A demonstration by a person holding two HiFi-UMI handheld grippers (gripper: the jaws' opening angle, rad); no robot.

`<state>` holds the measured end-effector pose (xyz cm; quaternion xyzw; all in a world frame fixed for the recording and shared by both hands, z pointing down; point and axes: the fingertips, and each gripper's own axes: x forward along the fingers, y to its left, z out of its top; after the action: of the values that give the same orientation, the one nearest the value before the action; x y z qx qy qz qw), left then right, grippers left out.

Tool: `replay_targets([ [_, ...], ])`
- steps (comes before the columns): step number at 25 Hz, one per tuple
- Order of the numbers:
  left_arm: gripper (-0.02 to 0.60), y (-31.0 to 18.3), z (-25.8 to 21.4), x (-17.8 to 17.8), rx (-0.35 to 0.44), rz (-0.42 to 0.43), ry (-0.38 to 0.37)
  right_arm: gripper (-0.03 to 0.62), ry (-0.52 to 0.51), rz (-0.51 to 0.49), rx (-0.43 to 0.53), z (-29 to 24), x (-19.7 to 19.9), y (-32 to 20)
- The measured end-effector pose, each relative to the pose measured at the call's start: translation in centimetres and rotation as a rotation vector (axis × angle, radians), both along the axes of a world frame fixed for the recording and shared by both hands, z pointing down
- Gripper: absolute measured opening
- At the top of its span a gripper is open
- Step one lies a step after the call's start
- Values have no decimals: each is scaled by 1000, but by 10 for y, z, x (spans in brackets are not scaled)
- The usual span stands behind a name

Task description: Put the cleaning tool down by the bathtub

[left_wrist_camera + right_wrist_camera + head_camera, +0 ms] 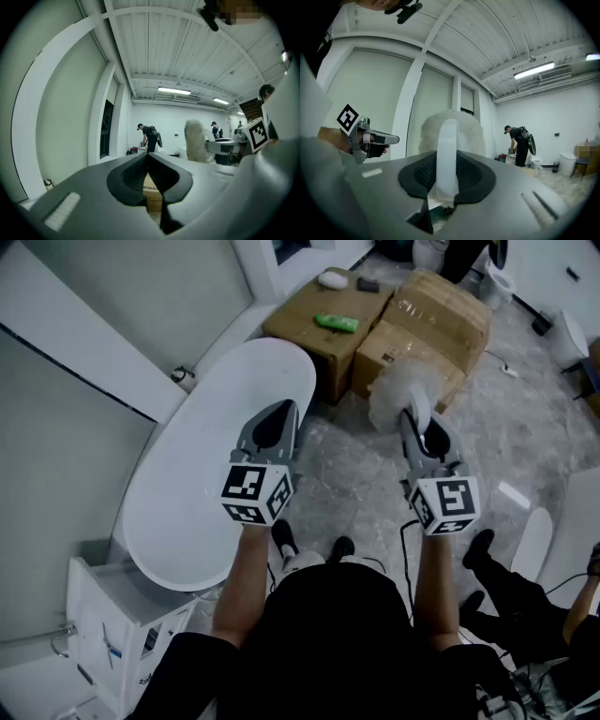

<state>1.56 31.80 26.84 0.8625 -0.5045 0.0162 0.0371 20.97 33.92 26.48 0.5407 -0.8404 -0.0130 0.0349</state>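
Jaws of the right gripper point(422, 429) are clamping the white handle of the cleaning tool point(396, 396), whose fluffy head is sticking out just past the jaw tips, up in the air. The left gripper point(270, 427) is hovering level beside it with its jaws pressed together on nothing, and the white bathtub point(178, 512) is lying beneath and to the left of that gripper, apart from the tool. Ahead of both grippers, cardboard boxes point(417, 329) are sitting on the floor point(352, 474).
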Motion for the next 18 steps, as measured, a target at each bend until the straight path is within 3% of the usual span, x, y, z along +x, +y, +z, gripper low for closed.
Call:
replay_targets([
  [11, -2, 21, -13, 5, 5, 8, 31, 92, 23, -32, 21, -12, -11, 20],
  [18, -2, 31, -8, 18, 2, 12, 0, 92, 18, -56, 24, -6, -8, 28],
])
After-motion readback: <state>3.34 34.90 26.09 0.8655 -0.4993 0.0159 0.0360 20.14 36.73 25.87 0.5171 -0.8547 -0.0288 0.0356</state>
